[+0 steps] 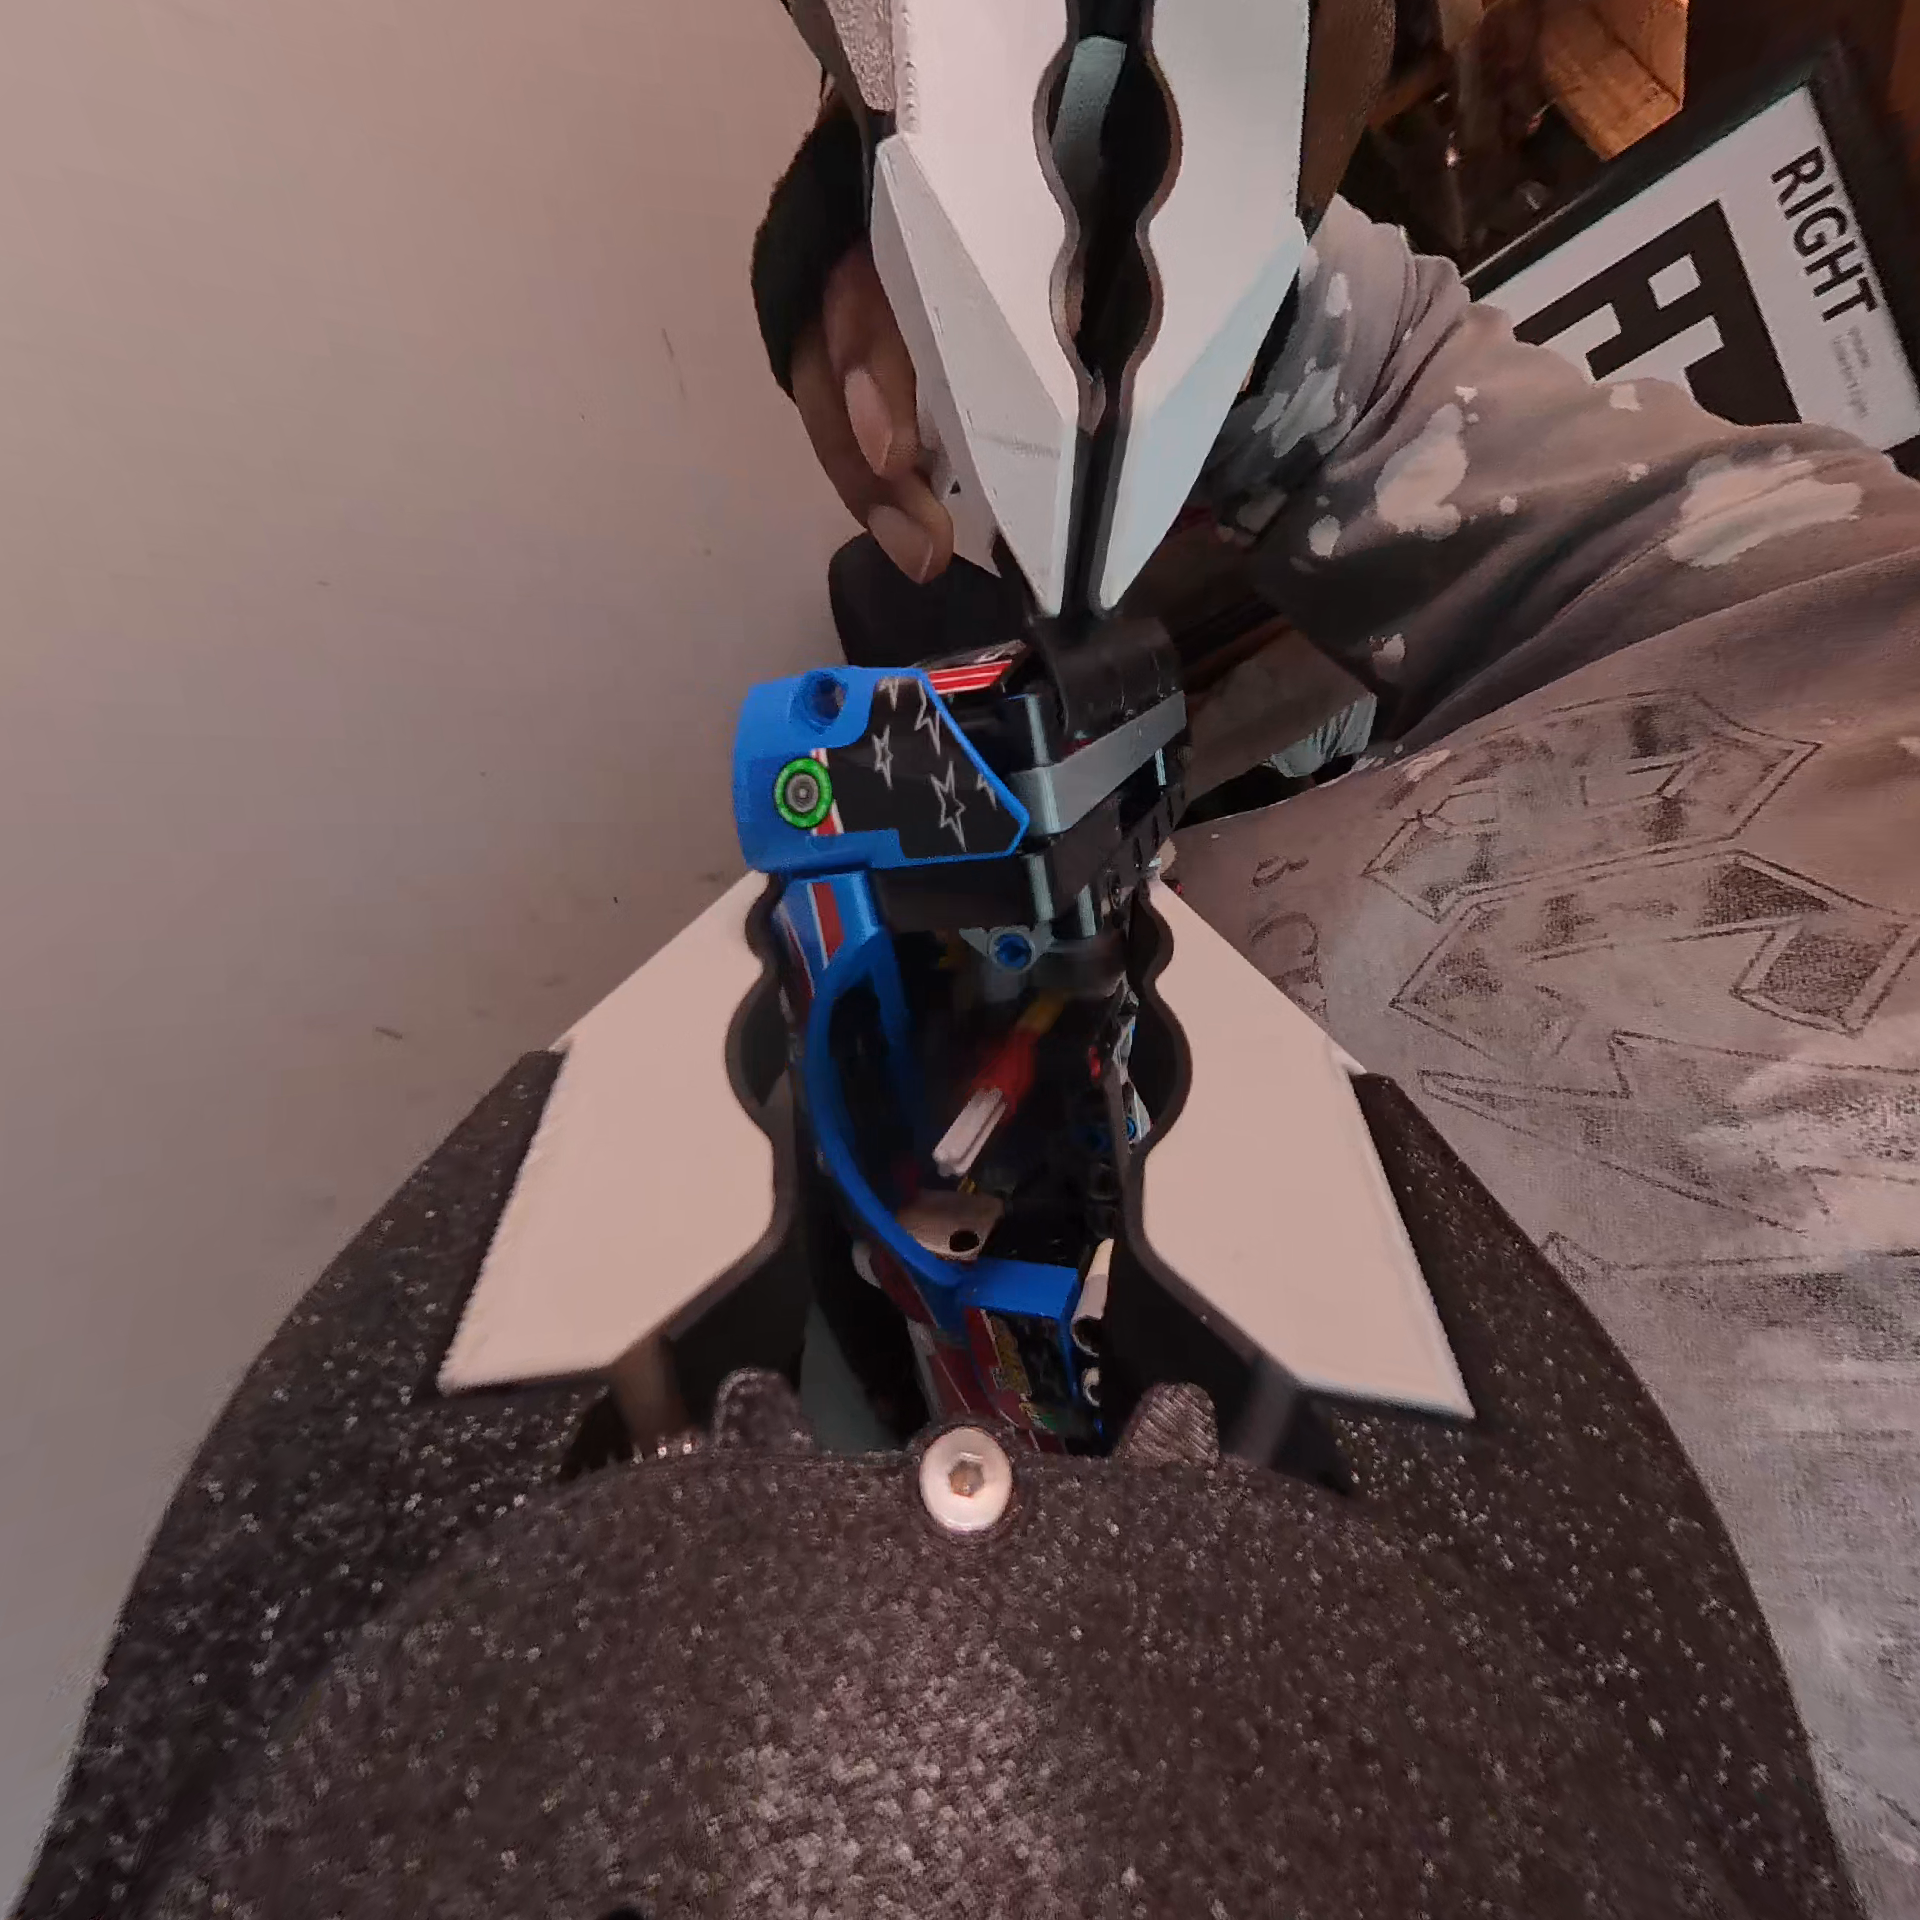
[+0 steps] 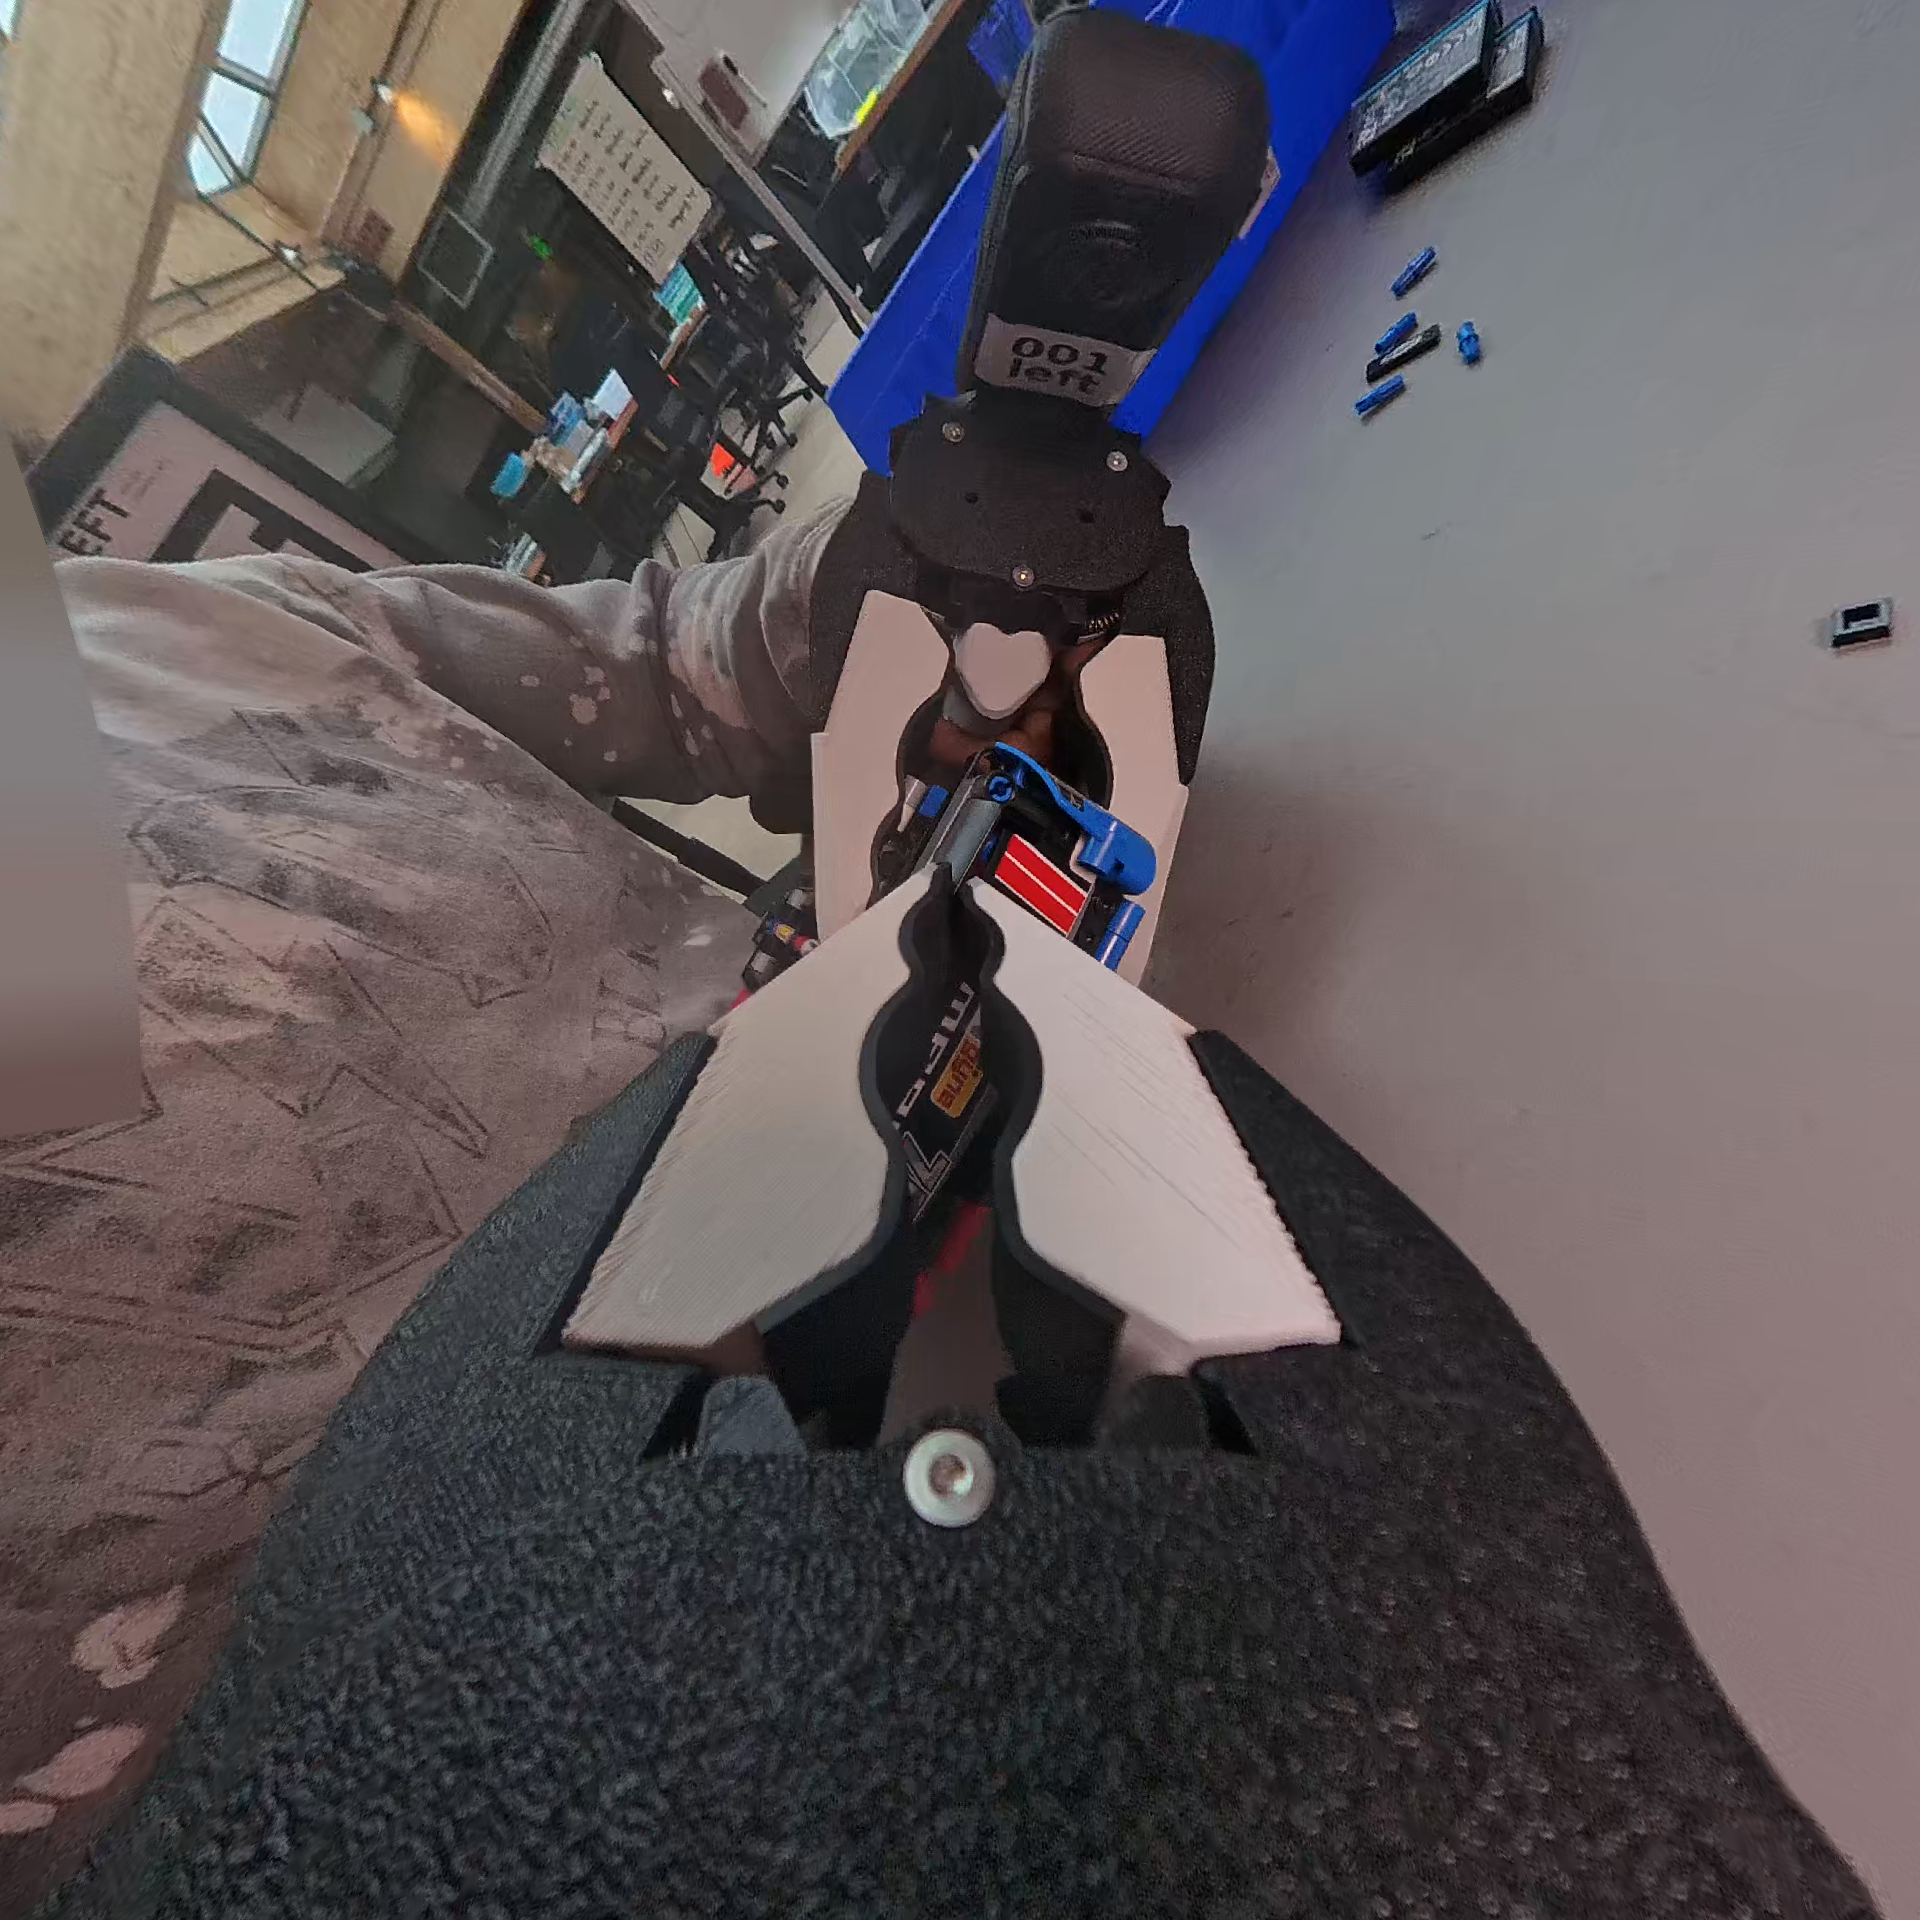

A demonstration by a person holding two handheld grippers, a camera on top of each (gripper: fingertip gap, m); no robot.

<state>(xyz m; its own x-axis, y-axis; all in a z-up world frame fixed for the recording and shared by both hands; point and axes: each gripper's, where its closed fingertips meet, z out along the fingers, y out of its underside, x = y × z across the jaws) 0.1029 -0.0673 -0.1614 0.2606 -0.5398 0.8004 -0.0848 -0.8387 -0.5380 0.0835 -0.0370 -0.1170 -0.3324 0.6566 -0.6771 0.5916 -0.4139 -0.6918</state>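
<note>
Toy brick model (image 1: 914, 831), blue and black, held in air between both grippers, above grey surface (image 2: 1558, 935). Left gripper (image 1: 951, 1049) jaws clamp model's body, long axis running along jaws. Right gripper (image 2: 951, 914) jaws narrow, pinching model's far end from opposite side.

You have two grippers, one toy model (image 1: 914, 831), four loose blue pins (image 2: 1411, 272), and two flat black boxes (image 2: 1449, 99).
</note>
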